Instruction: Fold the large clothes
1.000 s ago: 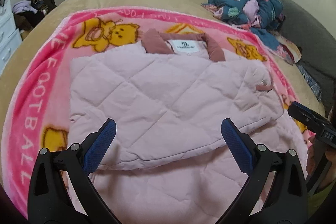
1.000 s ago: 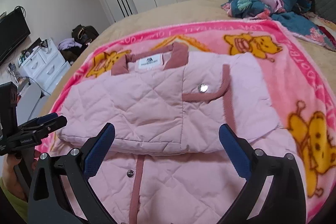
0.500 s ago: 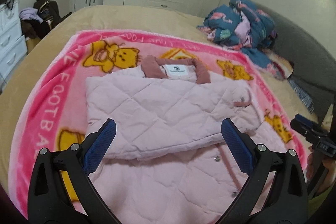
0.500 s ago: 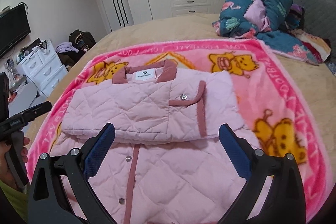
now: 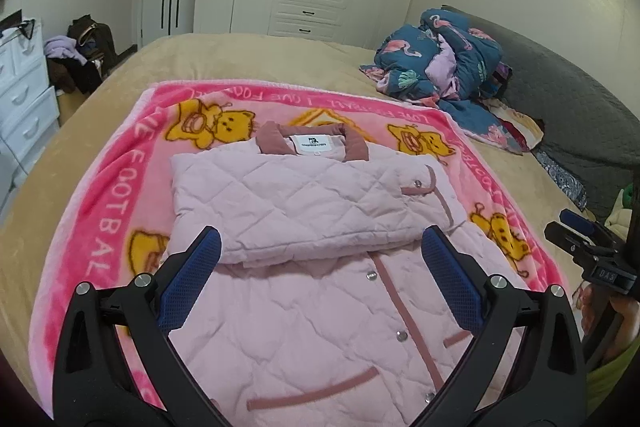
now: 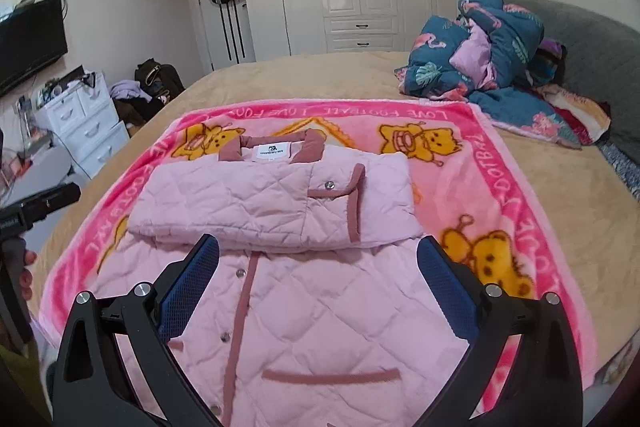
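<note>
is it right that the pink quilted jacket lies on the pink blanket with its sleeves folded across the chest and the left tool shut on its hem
Not quite. The left tool is open and holds nothing, as the left wrist view shows. The rest stands: the pink quilted jacket lies on the pink blanket, sleeves folded across the chest.

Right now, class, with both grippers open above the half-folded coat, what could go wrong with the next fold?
1. The puffy pink quilted coat may spring open: its folded sleeves sit loosely on top.
2. Jaws pinching the hem could also catch the fleecy pink cartoon blanket underneath.
3. The metal snap buttons could bunch the fold line.
</note>
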A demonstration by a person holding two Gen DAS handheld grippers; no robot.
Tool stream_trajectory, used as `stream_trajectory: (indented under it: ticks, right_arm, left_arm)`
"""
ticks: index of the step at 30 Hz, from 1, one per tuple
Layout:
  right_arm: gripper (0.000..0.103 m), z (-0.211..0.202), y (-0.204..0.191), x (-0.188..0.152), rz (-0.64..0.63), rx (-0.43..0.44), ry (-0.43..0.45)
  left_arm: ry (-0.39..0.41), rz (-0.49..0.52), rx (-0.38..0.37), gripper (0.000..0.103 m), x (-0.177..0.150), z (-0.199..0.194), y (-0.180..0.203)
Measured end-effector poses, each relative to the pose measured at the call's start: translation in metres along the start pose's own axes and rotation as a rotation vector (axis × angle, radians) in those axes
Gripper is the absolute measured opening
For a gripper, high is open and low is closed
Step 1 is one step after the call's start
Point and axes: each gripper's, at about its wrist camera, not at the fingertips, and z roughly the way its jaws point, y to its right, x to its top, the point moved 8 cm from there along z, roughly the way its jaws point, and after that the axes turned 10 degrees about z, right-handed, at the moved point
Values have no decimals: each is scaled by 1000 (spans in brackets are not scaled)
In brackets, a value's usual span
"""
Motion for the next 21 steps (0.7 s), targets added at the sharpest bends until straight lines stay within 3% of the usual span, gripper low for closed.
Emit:
stream_trajectory:
  ticks: [7, 21]
  right_arm:
    - [99, -26, -4, -14, -56, -4, 14]
    - [99, -53, 1, -38, -44, 31, 25]
  left_arm:
    - [7, -2, 7, 94, -13, -20, 10]
    - [-6, 2, 24, 94, -55, -44, 29]
